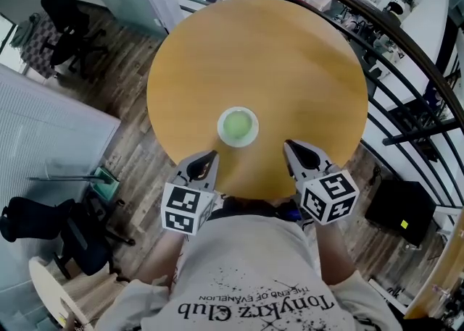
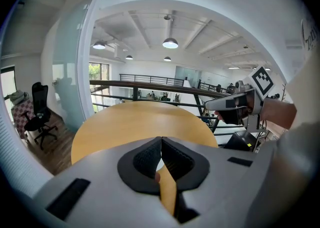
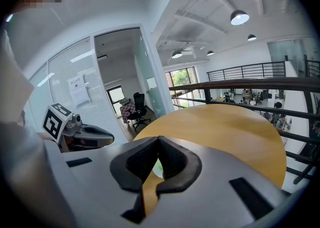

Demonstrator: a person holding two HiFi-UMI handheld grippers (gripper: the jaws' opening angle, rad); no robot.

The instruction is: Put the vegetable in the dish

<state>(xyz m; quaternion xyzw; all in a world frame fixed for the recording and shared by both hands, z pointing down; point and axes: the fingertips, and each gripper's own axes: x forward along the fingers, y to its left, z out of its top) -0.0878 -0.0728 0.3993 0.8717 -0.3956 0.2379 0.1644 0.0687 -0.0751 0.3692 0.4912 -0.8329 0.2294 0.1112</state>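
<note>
A small white dish [image 1: 238, 127] sits on the round wooden table [image 1: 290, 61], near its front edge, and a pale green vegetable [image 1: 236, 126] lies inside it. My left gripper [image 1: 208, 157] hovers at the table's front edge, just left of and nearer than the dish, with its jaws shut and nothing between them. On the other side of the dish, my right gripper [image 1: 289, 145] is also shut and empty. A sliver of the dish [image 3: 157, 168] shows through the gap below the right gripper's [image 3: 159, 138] jaws. The left gripper's [image 2: 161, 138] pads meet with nothing held.
A black metal railing [image 1: 406, 69] curves round the table's far and right sides. Office chairs [image 1: 65, 25] stand on the wood floor at the left. The person's torso is right behind the grippers.
</note>
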